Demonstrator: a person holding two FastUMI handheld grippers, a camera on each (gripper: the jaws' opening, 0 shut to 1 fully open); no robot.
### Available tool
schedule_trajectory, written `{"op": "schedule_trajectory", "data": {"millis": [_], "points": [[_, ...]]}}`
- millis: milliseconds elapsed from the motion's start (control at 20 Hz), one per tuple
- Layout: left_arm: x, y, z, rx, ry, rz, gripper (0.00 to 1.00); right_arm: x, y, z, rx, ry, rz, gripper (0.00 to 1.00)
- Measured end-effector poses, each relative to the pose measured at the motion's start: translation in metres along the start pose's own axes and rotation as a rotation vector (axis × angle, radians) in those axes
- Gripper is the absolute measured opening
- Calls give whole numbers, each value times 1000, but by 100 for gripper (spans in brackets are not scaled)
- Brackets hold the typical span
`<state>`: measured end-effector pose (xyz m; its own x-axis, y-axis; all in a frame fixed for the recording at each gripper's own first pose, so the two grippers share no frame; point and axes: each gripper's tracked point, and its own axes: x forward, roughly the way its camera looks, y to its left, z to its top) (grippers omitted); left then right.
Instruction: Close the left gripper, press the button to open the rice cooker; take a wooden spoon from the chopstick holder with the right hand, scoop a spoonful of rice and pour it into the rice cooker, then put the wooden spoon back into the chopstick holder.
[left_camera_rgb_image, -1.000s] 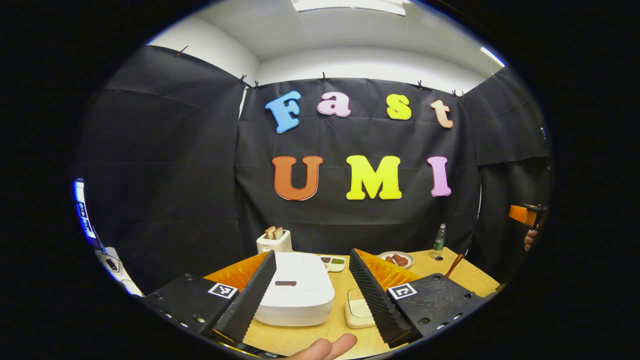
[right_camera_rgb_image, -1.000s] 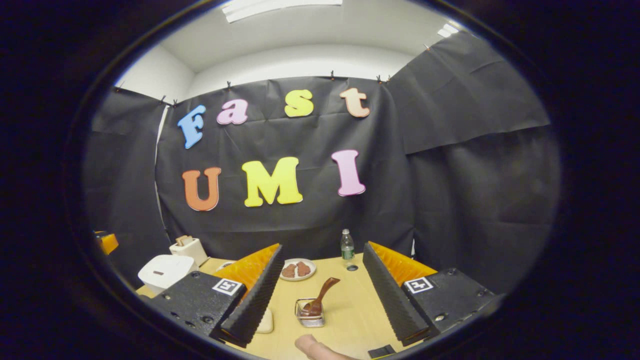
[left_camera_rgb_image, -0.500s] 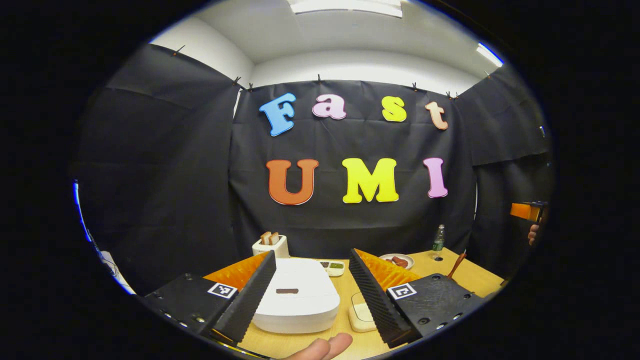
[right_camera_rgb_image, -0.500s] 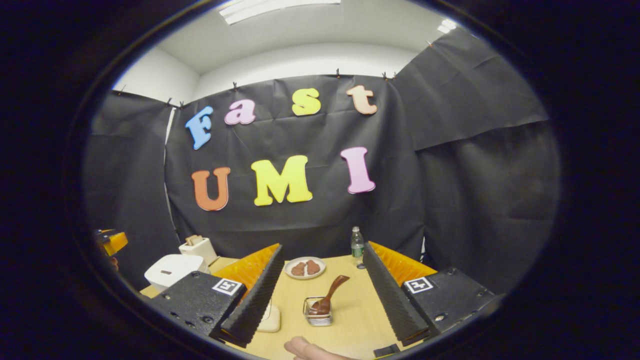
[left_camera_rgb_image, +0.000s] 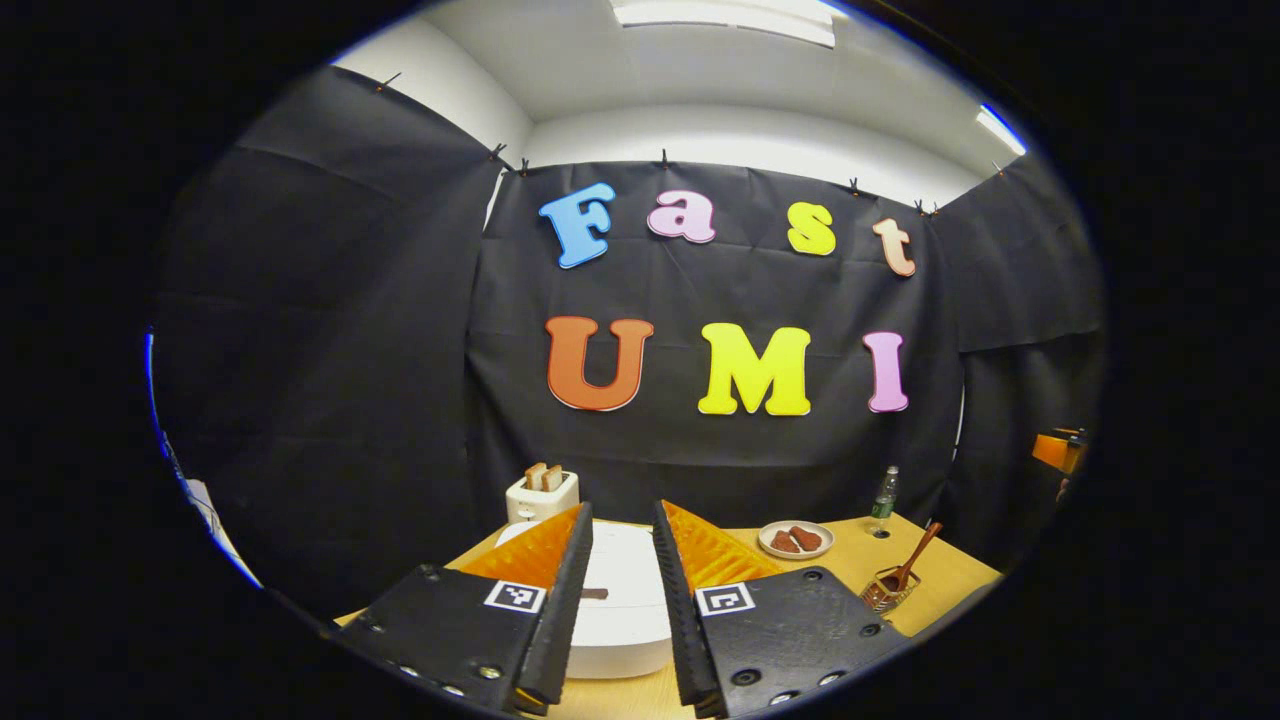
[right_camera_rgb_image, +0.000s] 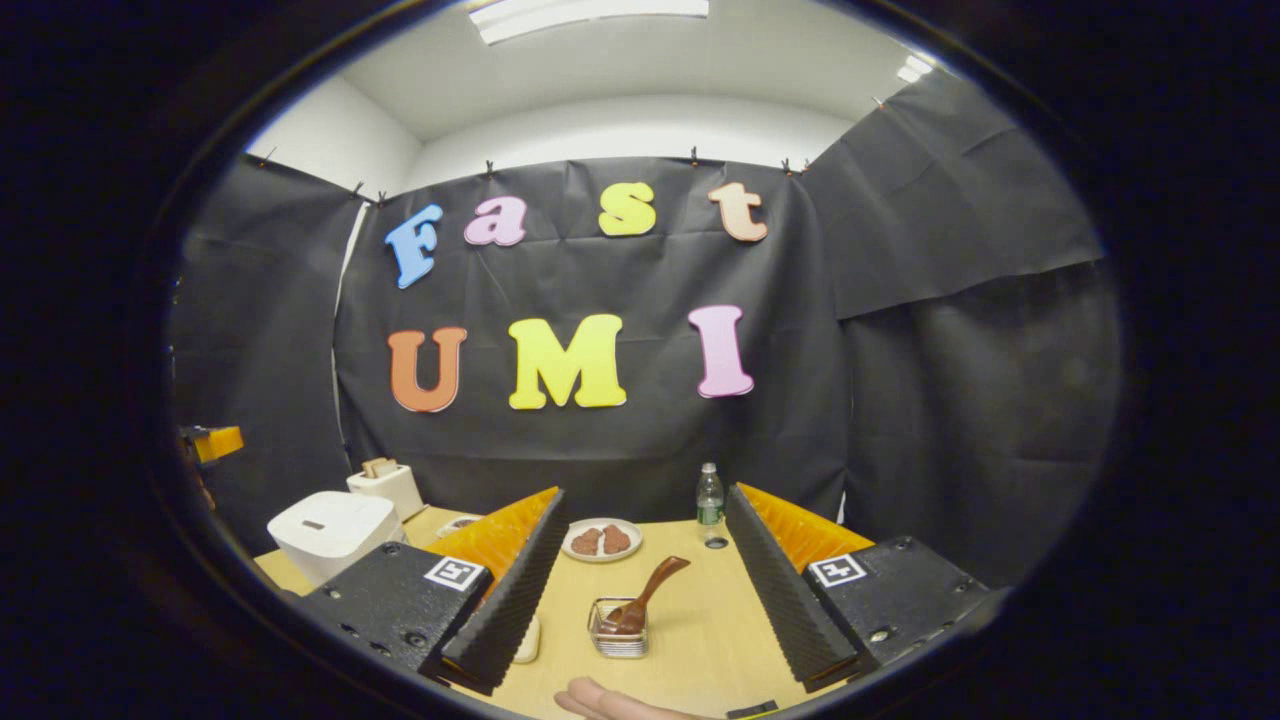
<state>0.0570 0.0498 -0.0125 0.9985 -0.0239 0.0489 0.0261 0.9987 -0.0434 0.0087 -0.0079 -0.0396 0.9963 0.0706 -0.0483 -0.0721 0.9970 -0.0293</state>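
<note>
The white rice cooker (left_camera_rgb_image: 625, 620) sits on the wooden table with its lid down, straight ahead of my left gripper (left_camera_rgb_image: 621, 505). The left fingers stand close together with a narrow gap, and a dark button (left_camera_rgb_image: 592, 593) shows in it. The rice cooker (right_camera_rgb_image: 325, 530) is also at the far left in the right gripper view. My right gripper (right_camera_rgb_image: 646, 493) is open and holds nothing. Between its fingers, farther off, a wooden spoon (right_camera_rgb_image: 645, 595) leans in a small wire chopstick holder (right_camera_rgb_image: 617, 630). That spoon (left_camera_rgb_image: 912, 562) and holder (left_camera_rgb_image: 882, 592) lie to the right in the left gripper view.
A toaster (left_camera_rgb_image: 541, 492) with bread stands behind the cooker. A plate of brown food (right_camera_rgb_image: 600, 540) and a water bottle (right_camera_rgb_image: 708, 497) are at the table's back. A pale square dish (right_camera_rgb_image: 528, 640) peeks out beside my right gripper's left finger. A fingertip (right_camera_rgb_image: 600, 700) shows at the bottom.
The left gripper's fingers have drawn much closer together and now frame the cooker's middle. The right gripper has stayed open and shifted only slightly.
</note>
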Motion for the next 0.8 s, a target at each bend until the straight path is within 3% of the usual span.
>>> {"op": "schedule_trajectory", "data": {"millis": [50, 150, 250, 500, 800], "points": [[4, 1, -4, -1, 15, 11, 22, 1, -2, -1, -13, -3, -11, 99], [15, 18, -18, 16, 70, 79, 0, 4, -1, -7, -25, -11, -18, 100], [24, 33, -39, 68, 146, 137, 1, 8, 1, -16, -24, -5, -14, 100], [58, 34, -99, 15, 369, 127, 0, 20, 4, -34, -30, 22, 28, 99], [92, 44, -139, 23, 467, 156, 0, 33, -11, -43, -36, 14, 18, 100]]}}
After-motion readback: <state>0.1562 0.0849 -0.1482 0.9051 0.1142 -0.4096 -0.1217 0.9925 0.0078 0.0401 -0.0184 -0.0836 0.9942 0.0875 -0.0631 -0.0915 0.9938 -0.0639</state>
